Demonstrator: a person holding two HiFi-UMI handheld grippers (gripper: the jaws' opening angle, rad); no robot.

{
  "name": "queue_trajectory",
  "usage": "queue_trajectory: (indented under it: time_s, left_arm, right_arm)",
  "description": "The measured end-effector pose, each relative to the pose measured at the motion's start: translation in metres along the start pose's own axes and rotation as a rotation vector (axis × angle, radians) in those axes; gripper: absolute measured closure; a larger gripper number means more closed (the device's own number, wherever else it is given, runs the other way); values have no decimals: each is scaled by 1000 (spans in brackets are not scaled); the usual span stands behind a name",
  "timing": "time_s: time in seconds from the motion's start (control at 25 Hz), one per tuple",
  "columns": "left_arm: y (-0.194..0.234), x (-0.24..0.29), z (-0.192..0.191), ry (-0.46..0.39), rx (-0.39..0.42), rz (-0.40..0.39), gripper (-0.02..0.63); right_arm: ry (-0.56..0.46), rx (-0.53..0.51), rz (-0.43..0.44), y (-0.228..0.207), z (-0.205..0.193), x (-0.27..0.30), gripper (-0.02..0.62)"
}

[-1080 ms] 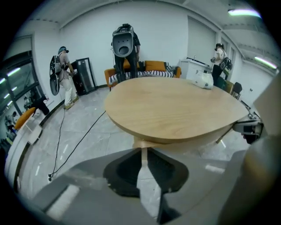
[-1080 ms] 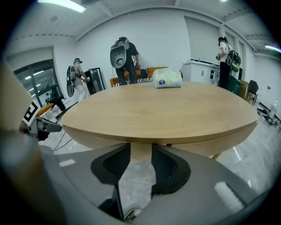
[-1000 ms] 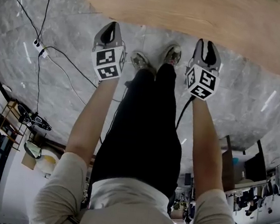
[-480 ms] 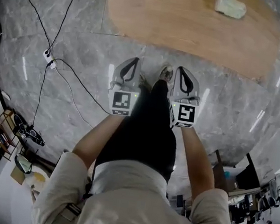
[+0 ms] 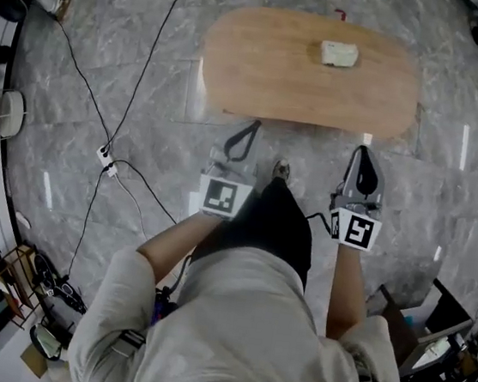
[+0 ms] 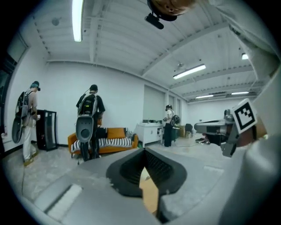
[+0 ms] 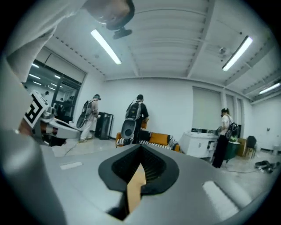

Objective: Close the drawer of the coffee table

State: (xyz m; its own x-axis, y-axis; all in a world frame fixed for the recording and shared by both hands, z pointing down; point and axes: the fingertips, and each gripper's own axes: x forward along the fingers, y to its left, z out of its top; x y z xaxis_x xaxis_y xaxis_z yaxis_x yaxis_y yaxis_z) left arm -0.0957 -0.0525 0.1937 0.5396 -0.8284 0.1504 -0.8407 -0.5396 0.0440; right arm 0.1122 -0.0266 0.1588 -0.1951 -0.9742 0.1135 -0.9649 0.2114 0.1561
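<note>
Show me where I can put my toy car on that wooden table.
The wooden table is nearly all bare: a wide patch from its left edge to the small pale box, and a narrower one from the box to the right edge. Cables and a power strip clutter the floor left of it.

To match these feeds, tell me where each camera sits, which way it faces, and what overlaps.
Head view: on the person's head, facing steeply down at the coffee table; shows torso, arms, left gripper, right gripper.
Left gripper view: on that gripper, level toward an orange sofa; shows its shut jaws.
Right gripper view: on that gripper, likewise level; shows its shut jaws.
Shared: both gripper views show the orange sofa and the other gripper.
</note>
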Motion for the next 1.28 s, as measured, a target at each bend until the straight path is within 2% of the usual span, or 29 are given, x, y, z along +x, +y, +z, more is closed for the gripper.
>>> queue_trajectory:
  time_s: [0.16, 0.24, 0.28, 0.36, 0.48, 0.56, 0.76, 1.28]
  left_arm:
    - [-25, -11, 56, -64, 36, -44, 586]
    - [-35, -12, 78, -88, 30, -51, 586]
    - [-39, -11, 89, -95, 11, -51, 586]
    - [-46, -9, 113, -119, -10, -49, 586]
    - [-57, -10, 151, -187, 37, -35, 586]
    - [-60, -14, 169, -210, 54, -23, 586]
    - [-69, -9, 199, -251, 65, 19, 586]
    - [-104, 6, 218, -289, 108, -3, 586]
  right_arm:
    - [-82, -99, -132, -65, 62, -47, 589]
    - [-152, -176, -141, -64, 102, -53, 589]
    - [-194, -199, -119, -55, 122, -51, 589]
    - [-249, -159, -48, -33, 151, -39, 589]
    - [-248, 31, 31, -16, 174, -19, 589]
    - [-233, 65, 69, -3, 185, -10, 589]
    - [-228, 8, 149, 16, 200, -4, 589]
    - [-240, -28, 183, 3, 206, -11, 589]
